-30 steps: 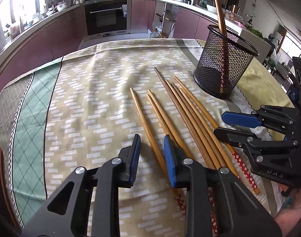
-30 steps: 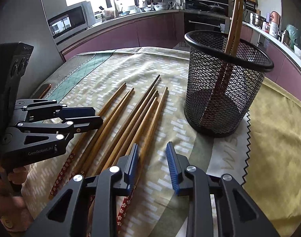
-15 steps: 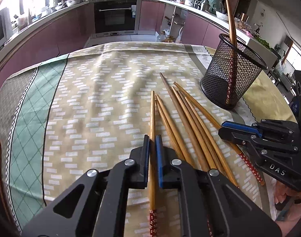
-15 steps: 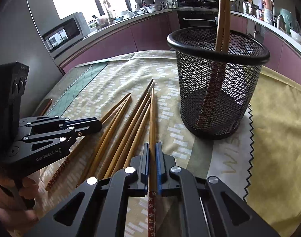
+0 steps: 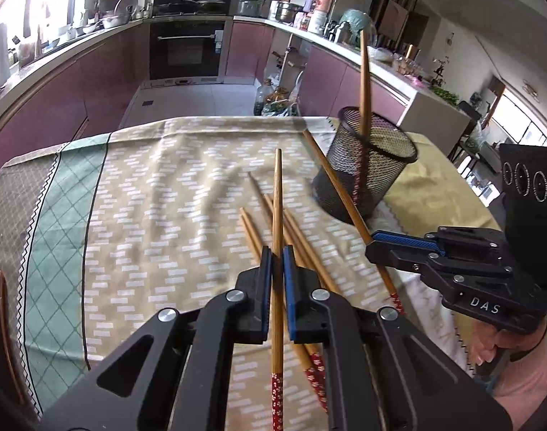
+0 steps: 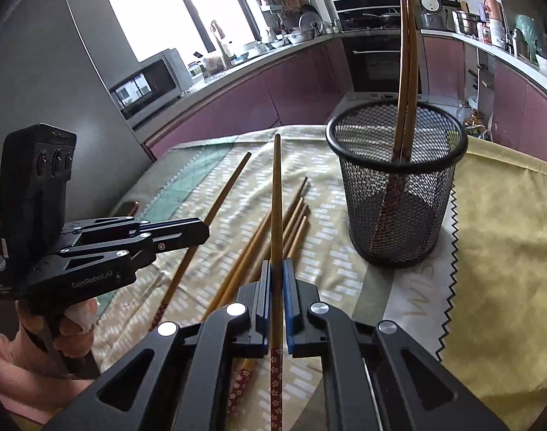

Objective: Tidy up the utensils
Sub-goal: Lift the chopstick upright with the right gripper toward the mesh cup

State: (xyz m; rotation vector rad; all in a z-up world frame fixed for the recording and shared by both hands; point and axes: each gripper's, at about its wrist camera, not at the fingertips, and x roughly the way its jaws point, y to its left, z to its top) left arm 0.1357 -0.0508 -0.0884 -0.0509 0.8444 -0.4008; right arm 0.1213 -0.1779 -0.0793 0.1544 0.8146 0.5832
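"DAS" stands on the right gripper [image 5: 377,248]; "GenRobot.AI" on the left gripper [image 6: 201,231]

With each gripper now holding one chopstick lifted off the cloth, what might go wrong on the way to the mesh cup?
1. The left gripper and right gripper each pinch a chopstick near its patterned end, so the long tip may swing or slip.
2. The two chopsticks in the mesh cup lean across its opening and could block entry.

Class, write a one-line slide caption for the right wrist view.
Right gripper clamps one chopstick beside the mesh cup, already holding two chopsticks.
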